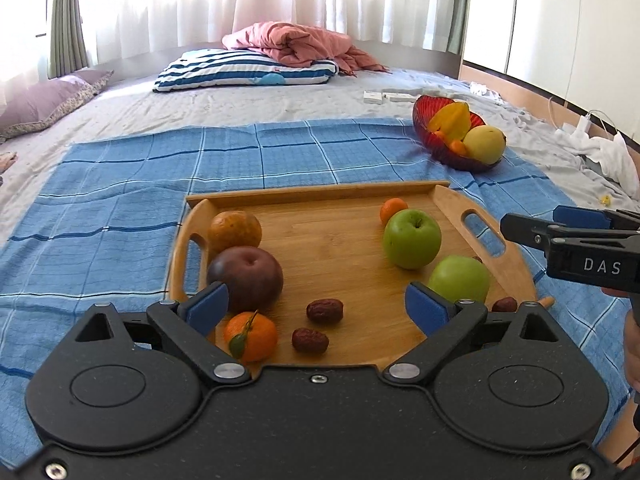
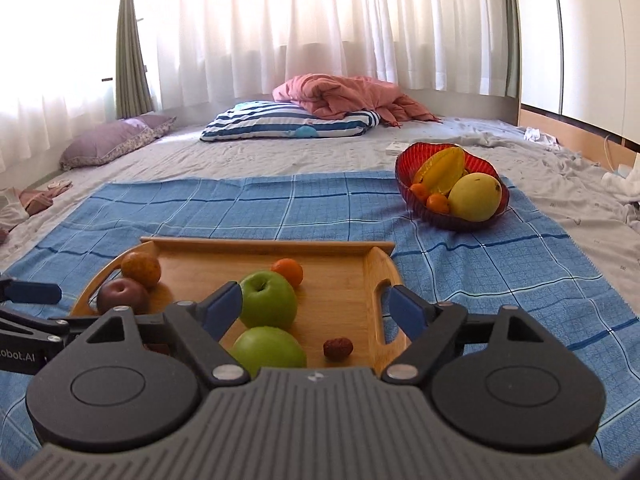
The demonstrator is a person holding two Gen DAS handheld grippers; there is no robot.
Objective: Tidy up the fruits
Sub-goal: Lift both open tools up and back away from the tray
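Wooden tray with cut-out handles, resting on a blue checked cloth spread over a bed. On the tray's left side, far to near: brownish-orange fruit, dark purple fruit touching it, and a leafed mandarin at the near edge. Near centre: two dried red dates, close together but apart. On the right side: two green apples, one farther, one nearer, with a small orange just behind the farther apple; a third date near the right handle.

Red glass bowl on the cloth's far right, well apart from the tray, holding a starfruit, a yellow mango-like fruit and small oranges.

Left gripper: jaws spread wide, empty, poised over the tray's near edge. Right gripper: jaws likewise wide apart, empty, over the tray's right half above the green apples.

Background: striped pillow, pink quilt, white curtains.
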